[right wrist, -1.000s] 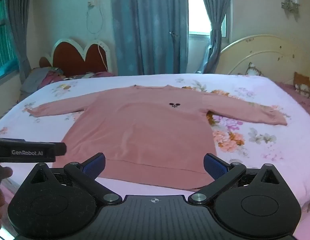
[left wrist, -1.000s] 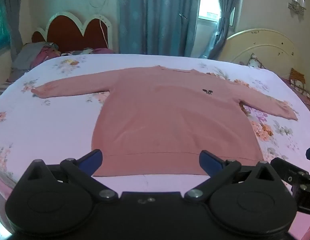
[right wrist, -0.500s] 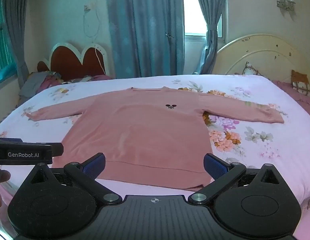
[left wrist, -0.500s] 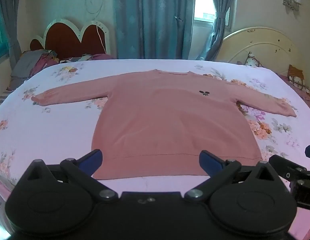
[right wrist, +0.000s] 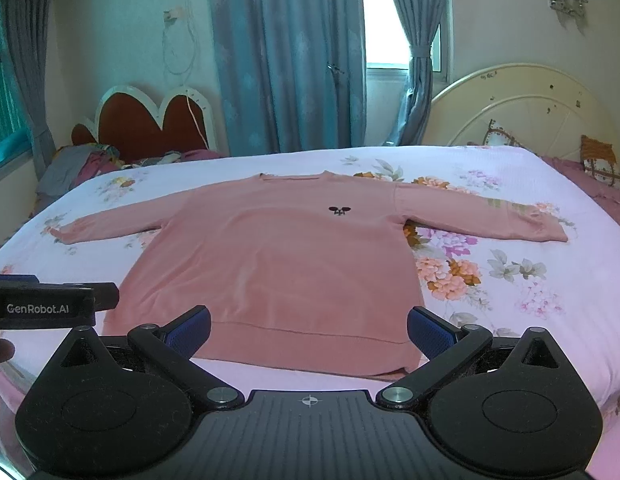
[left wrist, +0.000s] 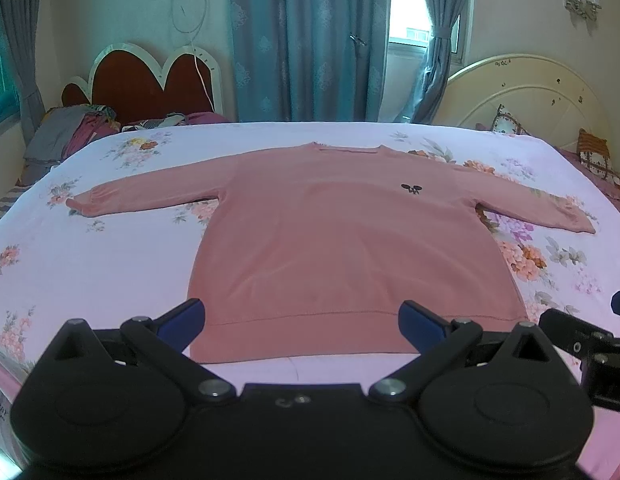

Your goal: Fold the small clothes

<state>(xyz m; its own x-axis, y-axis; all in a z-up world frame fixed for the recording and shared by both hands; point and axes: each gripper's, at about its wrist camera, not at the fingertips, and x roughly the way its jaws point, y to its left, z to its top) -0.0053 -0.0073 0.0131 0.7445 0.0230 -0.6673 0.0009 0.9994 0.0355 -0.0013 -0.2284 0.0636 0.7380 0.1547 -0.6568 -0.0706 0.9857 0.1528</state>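
Left wrist view: the left hand-held gripper (left wrist: 302, 322) hangs above the near edge of a bed (left wrist: 90, 264) covered with a white floral-print sheet, its two blue-padded fingers (left wrist: 182, 316) spread wide with nothing between them. A pink long-sleeved knit sweater (left wrist: 342, 248) lies flat and face up on the sheet, both sleeves stretched out to the sides, the neckline toward the far side and the hem just beyond the fingertips. A small black emblem (left wrist: 411, 189) marks its chest. At the right edge part of the other black tool shows.

In the right wrist view, the right hand-held gripper (right wrist: 309, 330) is likewise open and empty, poised above the near hem of the same sweater (right wrist: 278, 264), which lies spread on the bed (right wrist: 530, 280). The left tool's black body, lettered "GenRobot.AI", juts in at the left, with part of a hand (right wrist: 0, 354) below it. Behind the bed stand a red heart-shaped headboard (right wrist: 150, 128), blue-grey curtains (right wrist: 286, 56) and a cream rounded headboard (right wrist: 522, 108).
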